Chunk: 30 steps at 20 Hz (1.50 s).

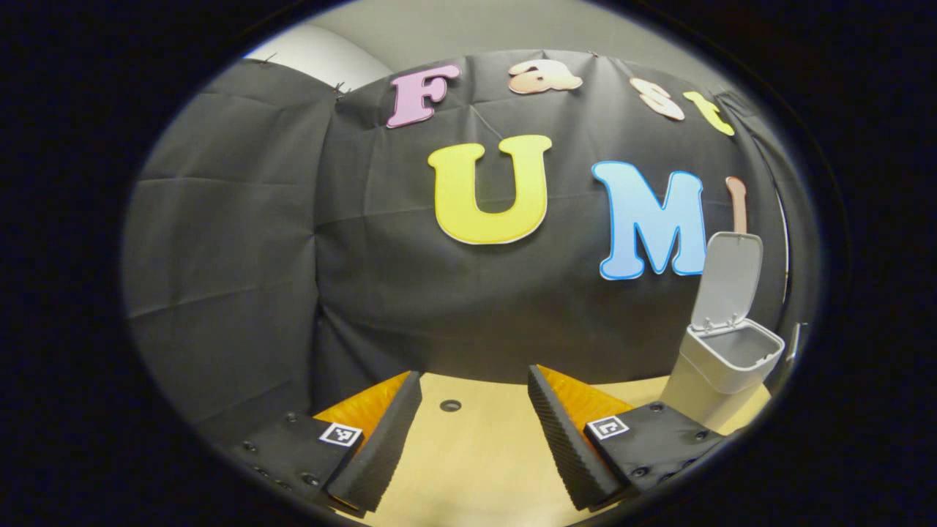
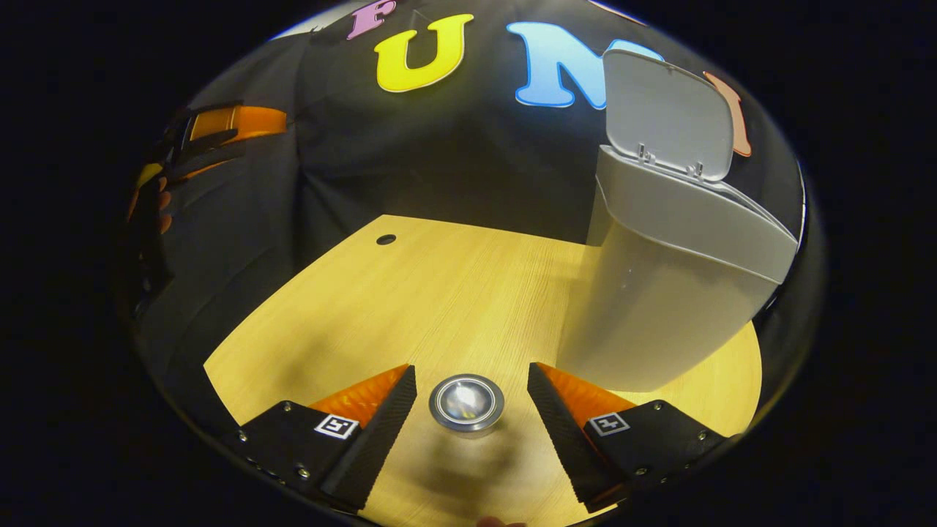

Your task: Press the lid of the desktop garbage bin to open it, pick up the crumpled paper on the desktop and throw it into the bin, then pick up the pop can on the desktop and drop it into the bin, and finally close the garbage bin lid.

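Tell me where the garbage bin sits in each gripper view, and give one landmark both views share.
Left gripper view: the garbage bin stands far right on the table, lid raised, beyond the left gripper and its open jaws.
Right gripper view: the bin looms large at right, lid raised, close to the right gripper.
Shared landmark: the dark round hole in the tabletop.

pop can (image 2: 466,402) on desk (image 2: 439,293), bin (image 2: 659,293) right, behind

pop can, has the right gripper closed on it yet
No: in the right gripper view the pop can stands on the desktop between the right gripper's spread fingers, untouched.
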Each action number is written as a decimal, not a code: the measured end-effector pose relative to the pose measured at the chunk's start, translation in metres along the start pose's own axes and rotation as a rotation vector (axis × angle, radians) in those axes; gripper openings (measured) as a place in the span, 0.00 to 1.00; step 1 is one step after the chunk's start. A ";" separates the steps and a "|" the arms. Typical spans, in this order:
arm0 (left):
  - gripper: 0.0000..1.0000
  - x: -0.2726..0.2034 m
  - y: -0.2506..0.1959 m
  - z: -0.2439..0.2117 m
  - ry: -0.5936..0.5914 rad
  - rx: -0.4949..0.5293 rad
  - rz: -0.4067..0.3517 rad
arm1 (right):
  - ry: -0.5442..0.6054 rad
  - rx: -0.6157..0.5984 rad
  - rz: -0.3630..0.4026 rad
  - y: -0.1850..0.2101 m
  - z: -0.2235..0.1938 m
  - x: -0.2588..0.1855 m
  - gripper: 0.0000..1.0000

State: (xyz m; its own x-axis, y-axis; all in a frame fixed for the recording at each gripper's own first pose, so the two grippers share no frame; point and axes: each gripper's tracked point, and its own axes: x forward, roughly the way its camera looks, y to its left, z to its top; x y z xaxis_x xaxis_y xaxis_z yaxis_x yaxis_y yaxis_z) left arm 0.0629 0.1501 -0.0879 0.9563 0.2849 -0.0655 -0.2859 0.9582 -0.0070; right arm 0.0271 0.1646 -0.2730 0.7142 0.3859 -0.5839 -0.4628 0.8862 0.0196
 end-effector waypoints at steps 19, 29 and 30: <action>0.96 -0.007 0.019 -0.007 0.027 -0.003 0.028 | 0.140 -0.043 -0.012 0.002 -0.037 0.030 0.85; 1.00 -0.004 0.001 -0.004 0.022 -0.004 -0.006 | 0.033 -0.027 -0.022 -0.006 0.006 0.011 0.83; 1.00 -0.003 -0.001 -0.004 0.021 -0.001 -0.009 | 0.023 -0.028 -0.023 -0.005 0.009 0.008 0.83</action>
State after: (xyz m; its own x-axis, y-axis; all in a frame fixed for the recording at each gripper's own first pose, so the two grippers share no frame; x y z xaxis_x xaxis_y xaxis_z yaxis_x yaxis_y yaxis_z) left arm 0.0598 0.1483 -0.0914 0.9575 0.2752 -0.0868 -0.2770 0.9608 -0.0087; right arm 0.0401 0.1654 -0.2705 0.7127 0.3596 -0.6022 -0.4613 0.8871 -0.0162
